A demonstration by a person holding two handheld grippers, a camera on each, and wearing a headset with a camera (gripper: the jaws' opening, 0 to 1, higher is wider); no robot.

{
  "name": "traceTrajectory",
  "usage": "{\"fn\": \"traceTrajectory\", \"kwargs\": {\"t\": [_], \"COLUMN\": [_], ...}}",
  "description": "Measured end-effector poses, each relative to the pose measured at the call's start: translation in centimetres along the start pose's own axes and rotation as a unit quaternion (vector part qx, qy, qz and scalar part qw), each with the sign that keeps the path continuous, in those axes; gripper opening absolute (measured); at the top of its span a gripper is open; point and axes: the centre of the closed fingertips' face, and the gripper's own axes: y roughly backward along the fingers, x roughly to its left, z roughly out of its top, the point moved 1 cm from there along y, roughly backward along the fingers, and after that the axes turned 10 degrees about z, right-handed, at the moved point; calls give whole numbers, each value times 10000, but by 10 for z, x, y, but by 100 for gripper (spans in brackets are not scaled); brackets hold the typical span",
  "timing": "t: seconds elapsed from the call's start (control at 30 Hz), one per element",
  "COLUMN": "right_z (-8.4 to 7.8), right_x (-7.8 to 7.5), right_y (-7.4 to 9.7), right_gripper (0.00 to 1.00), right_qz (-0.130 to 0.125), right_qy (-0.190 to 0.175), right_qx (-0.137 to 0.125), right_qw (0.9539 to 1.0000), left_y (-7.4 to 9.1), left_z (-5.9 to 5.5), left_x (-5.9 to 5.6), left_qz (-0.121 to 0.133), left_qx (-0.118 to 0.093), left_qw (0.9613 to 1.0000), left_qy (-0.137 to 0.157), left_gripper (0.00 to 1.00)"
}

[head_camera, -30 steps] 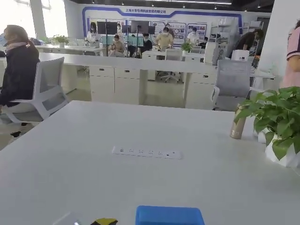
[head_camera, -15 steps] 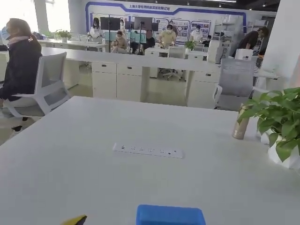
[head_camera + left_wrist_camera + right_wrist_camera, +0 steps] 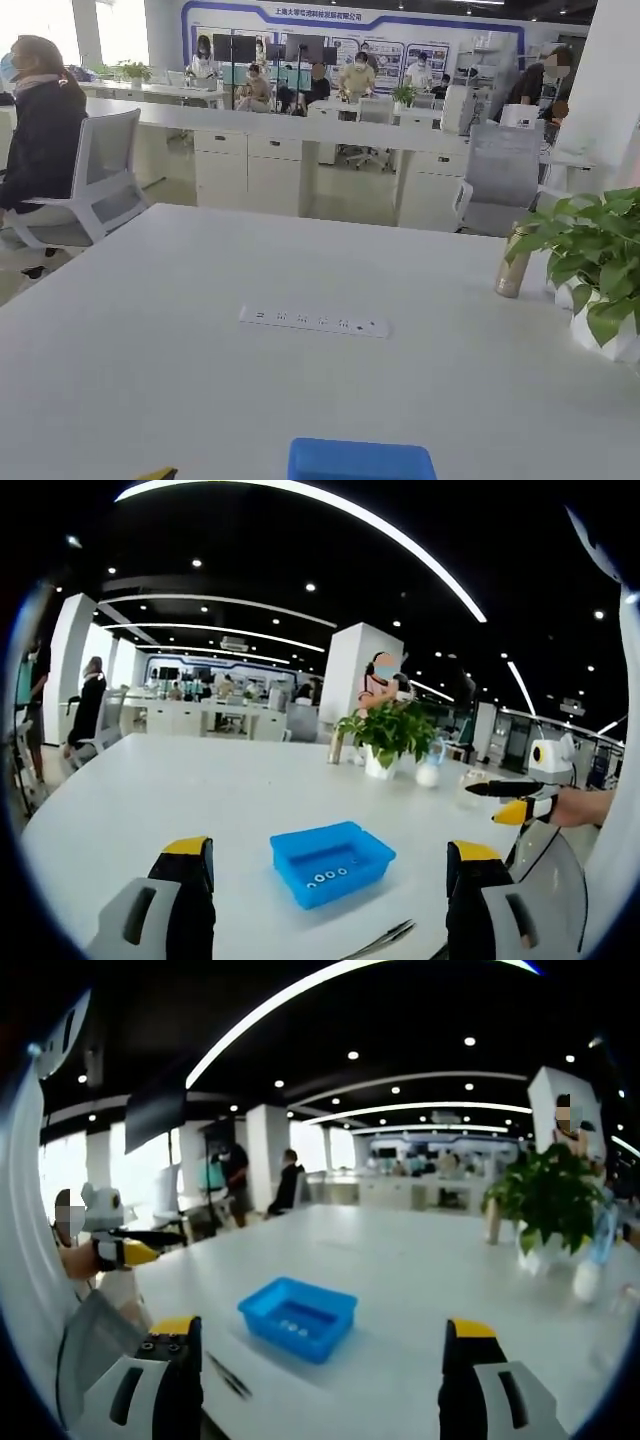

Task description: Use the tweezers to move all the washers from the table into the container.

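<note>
The blue container [image 3: 332, 862] sits on the white table [image 3: 200, 790] with several washers [image 3: 330, 875] lying in it. The metal tweezers [image 3: 380, 941] lie on the table just in front of it. My left gripper [image 3: 328, 848] is open and held back from the container with nothing between its jaws. My right gripper [image 3: 322, 1327] is open too, facing the container [image 3: 297, 1318] and the tweezers [image 3: 228, 1375] from the other side. In the head view the container [image 3: 362, 460] is at the bottom edge, with a yellow gripper tip [image 3: 160, 473] to its left.
A white power strip [image 3: 314, 321] lies mid-table. A potted plant [image 3: 595, 260] and a tan bottle [image 3: 512, 262] stand at the right. A grey chair [image 3: 95, 190] and a seated person are at the far left, with more desks and people behind.
The yellow gripper tip at the bottom of the head view has slid left and lower, almost out of the picture. The container and power strip stay put.
</note>
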Motion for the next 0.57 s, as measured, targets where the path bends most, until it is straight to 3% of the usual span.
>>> {"fn": "traceTrajectory", "kwargs": {"t": [0.17, 0.3, 0.37, 0.57], "right_z": [-1, -1, 0, 0], "right_x": [1, 1, 2, 6], "right_y": [-3, -4, -5, -5], "right_gripper": [99, 99, 99, 99], "right_qz": [61, 72, 72, 91], "right_qy": [-32, -32, -26, -32], "right_qx": [6, 11, 6, 37], "right_qw": [10000, 10000, 10000, 9999], "left_y": [4, 6, 8, 13], "left_z": [4, 2, 1, 1], "left_x": [13, 22, 29, 27], "left_qz": [104, 241, 320, 373], "left_qx": [-68, -7, 4, -27], "left_qw": [9995, 9997, 9993, 9991], "left_qy": [299, 103, 167, 220], "left_gripper": [99, 99, 99, 99]}}
